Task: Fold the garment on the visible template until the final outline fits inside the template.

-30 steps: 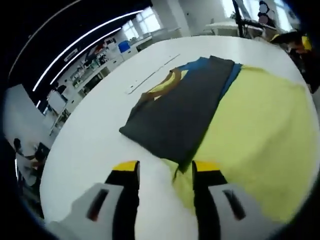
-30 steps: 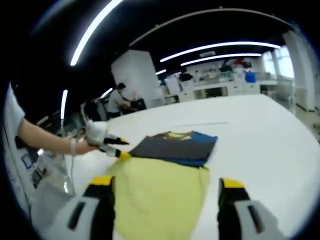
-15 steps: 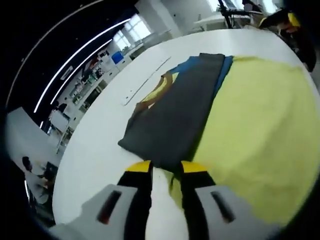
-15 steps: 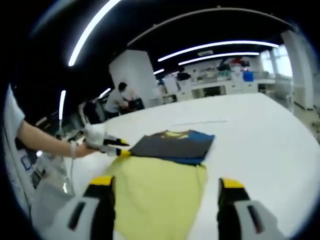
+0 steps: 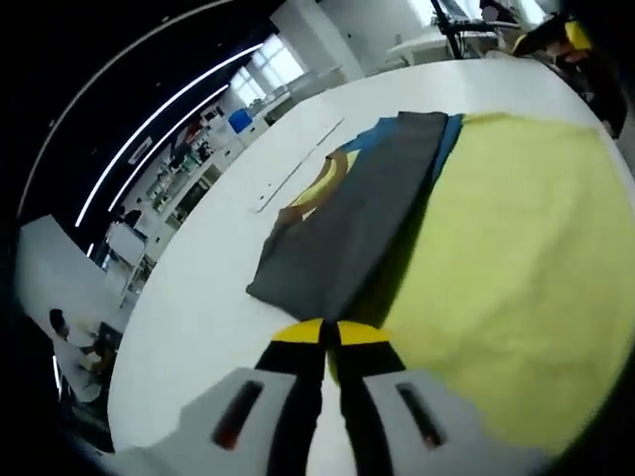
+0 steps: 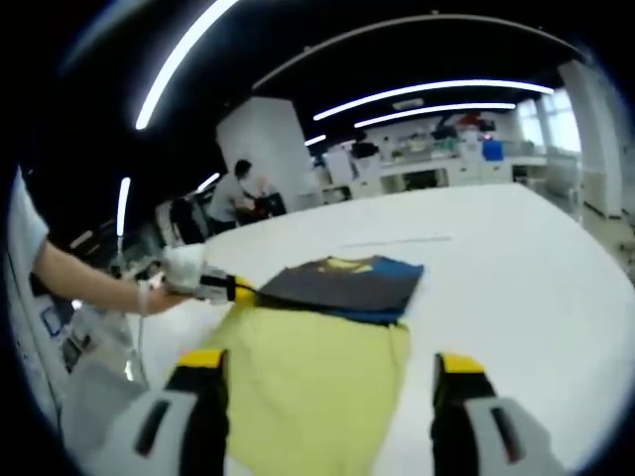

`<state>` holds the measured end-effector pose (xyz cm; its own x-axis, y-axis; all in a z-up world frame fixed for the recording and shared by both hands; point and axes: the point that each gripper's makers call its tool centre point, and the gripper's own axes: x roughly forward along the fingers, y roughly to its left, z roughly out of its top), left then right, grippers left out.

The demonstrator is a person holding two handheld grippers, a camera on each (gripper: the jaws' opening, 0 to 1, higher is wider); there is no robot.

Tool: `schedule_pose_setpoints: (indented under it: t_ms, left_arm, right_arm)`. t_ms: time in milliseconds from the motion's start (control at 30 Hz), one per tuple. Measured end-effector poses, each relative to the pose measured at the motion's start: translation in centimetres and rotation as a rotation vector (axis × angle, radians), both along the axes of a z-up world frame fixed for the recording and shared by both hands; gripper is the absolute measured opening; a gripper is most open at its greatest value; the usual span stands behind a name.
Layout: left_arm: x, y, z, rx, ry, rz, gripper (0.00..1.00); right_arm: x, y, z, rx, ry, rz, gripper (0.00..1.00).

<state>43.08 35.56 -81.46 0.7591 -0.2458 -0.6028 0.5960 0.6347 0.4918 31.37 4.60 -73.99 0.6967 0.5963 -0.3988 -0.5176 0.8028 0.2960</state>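
Observation:
A dark grey garment [image 5: 347,228] with a blue and yellow part at its far end lies folded on the white table, partly over the yellow template sheet [image 5: 506,268]. My left gripper [image 5: 329,333] is shut on the garment's near corner. In the right gripper view, the garment [image 6: 342,283] lies at the far edge of the template [image 6: 308,377], and the left gripper [image 6: 226,288] pinches its left corner, held by a person's hand. My right gripper [image 6: 329,365] hovers open above the template's near part, holding nothing.
A thin pale strip [image 5: 298,169] lies on the white table [image 5: 198,297] beyond the garment, also seen as a strip [image 6: 397,241] from the right. A person [image 6: 236,196] stands at benches far behind. The table [image 6: 516,258] runs wide to the right.
My left gripper's jaws have closed from wide apart onto the garment's near corner. The right gripper has stayed open and still.

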Motion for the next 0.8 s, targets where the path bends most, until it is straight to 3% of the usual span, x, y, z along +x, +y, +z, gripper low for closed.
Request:
schedule_pose_setpoints:
  t_ms: [200,400,567,800]
  left_arm:
    - [-0.4,1.6,-1.0,-0.006,0.025,0.043,0.00]
    - [-0.9,1.7,-2.1,-0.025,0.080,0.079,0.00]
    - [-0.7,1.7,-2.0,-0.076,0.091,0.107,0.00]
    - [-0.7,1.4,-2.2,-0.086,0.100,0.100,0.00]
  right_arm:
    - [-0.1,-0.1,0.0,0.001,0.002,-0.002,0.84]
    - [-0.1,-0.1,-0.1,0.000,0.007,-0.002,0.84]
    - [-0.2,-0.1,-0.3,0.002,0.012,-0.004,0.84]
    - [-0.3,0.0,-0.5,0.000,0.018,0.003,0.84]
